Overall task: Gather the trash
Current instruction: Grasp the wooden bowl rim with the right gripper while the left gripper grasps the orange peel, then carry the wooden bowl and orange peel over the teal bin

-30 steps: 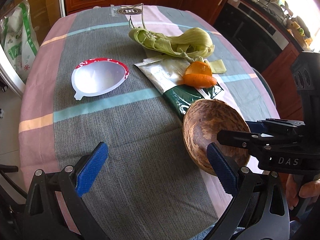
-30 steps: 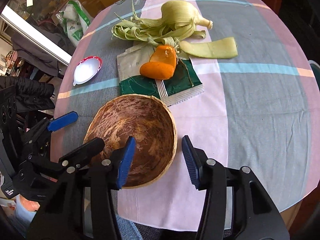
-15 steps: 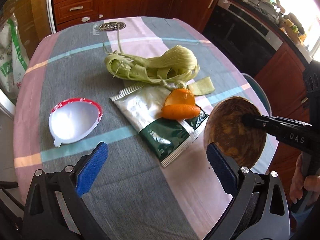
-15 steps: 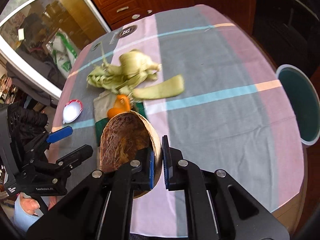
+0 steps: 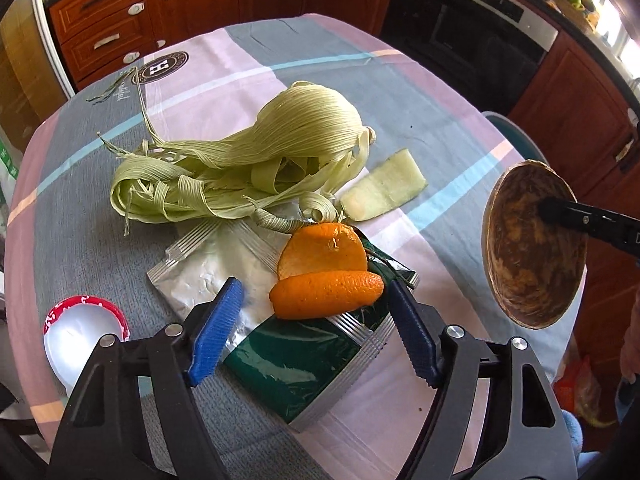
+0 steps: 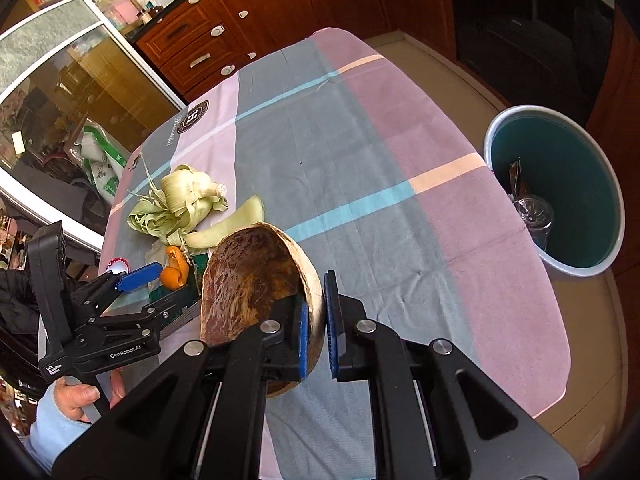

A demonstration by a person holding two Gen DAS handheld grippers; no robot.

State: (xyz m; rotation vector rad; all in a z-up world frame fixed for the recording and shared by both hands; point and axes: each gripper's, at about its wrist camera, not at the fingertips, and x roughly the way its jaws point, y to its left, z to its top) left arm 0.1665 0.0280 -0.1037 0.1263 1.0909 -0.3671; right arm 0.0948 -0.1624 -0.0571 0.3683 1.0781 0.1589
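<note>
My right gripper (image 6: pixel 315 322) is shut on the rim of a brown coconut shell half (image 6: pixel 256 280) and holds it tilted in the air above the table; the shell also shows in the left wrist view (image 5: pixel 532 244). My left gripper (image 5: pixel 312 332) is open, its jaws either side of an orange peel (image 5: pixel 326 276) that lies on a green and silver foil packet (image 5: pixel 288 344). Corn husks (image 5: pixel 248 160) and a pale peel strip (image 5: pixel 380 192) lie beyond. A red-rimmed foil lid (image 5: pixel 80 336) lies at the left.
A teal trash bin (image 6: pixel 560 192) stands on the floor off the table's right edge, with some trash inside. The round table wears a striped cloth (image 6: pixel 360 160). Wooden cabinets (image 6: pixel 248 12) and an oven (image 5: pixel 472 36) stand behind.
My right gripper has lifted the coconut shell higher and swung toward the bin side. My left gripper has moved forward and down until its jaws flank the orange peel.
</note>
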